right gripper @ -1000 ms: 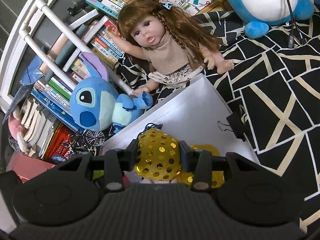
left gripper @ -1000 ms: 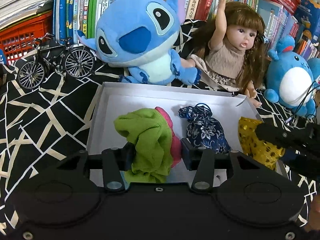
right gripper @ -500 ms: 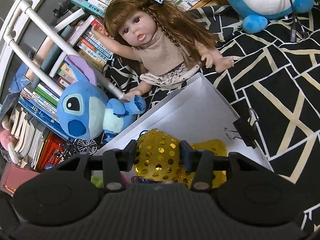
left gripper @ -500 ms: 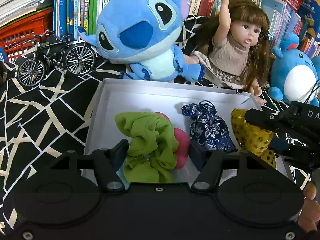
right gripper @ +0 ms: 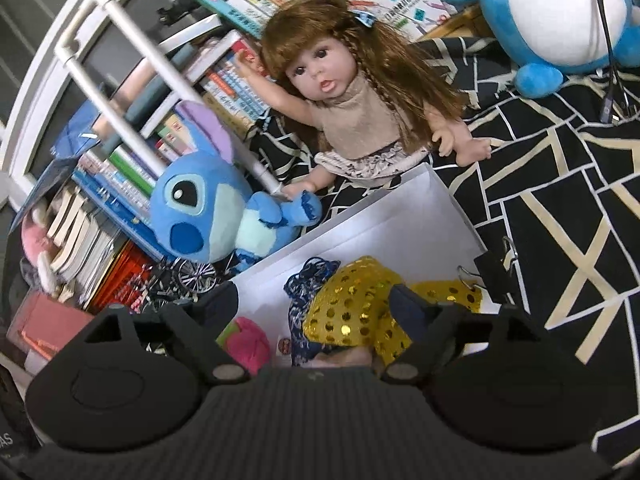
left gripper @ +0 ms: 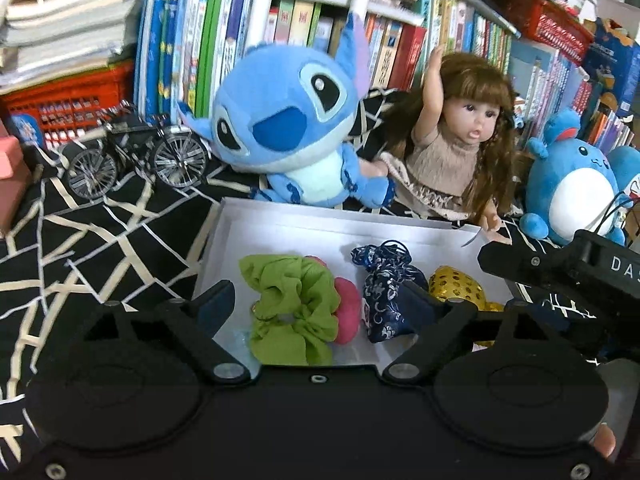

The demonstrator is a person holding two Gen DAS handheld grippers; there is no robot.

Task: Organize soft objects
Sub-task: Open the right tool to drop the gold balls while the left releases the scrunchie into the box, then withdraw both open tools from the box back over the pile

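Note:
A white box (left gripper: 280, 224) lies on the black patterned cloth. In it lie a green scrunchie (left gripper: 294, 304) over a pink soft piece (left gripper: 347, 312), a navy floral pouch (left gripper: 384, 292) and a gold sequin pouch (left gripper: 456, 288). My left gripper (left gripper: 320, 304) is open, its fingers either side of the green scrunchie and apart from it. My right gripper (right gripper: 316, 308) is open above the gold sequin pouch (right gripper: 352, 304), which rests in the box (right gripper: 380, 232) beside the navy pouch (right gripper: 304, 280) and the pink piece (right gripper: 248, 344).
A Stitch plush (left gripper: 288, 128), a doll (left gripper: 452, 148) and a blue round plush (left gripper: 576, 184) sit behind the box before rows of books. A model bicycle (left gripper: 136, 156) stands at the left. A black binder clip (right gripper: 492, 272) holds the box's right edge.
Both grippers have opened and pulled back. The green scrunchie and the gold sequin pouch have been let go and now lie in the box.

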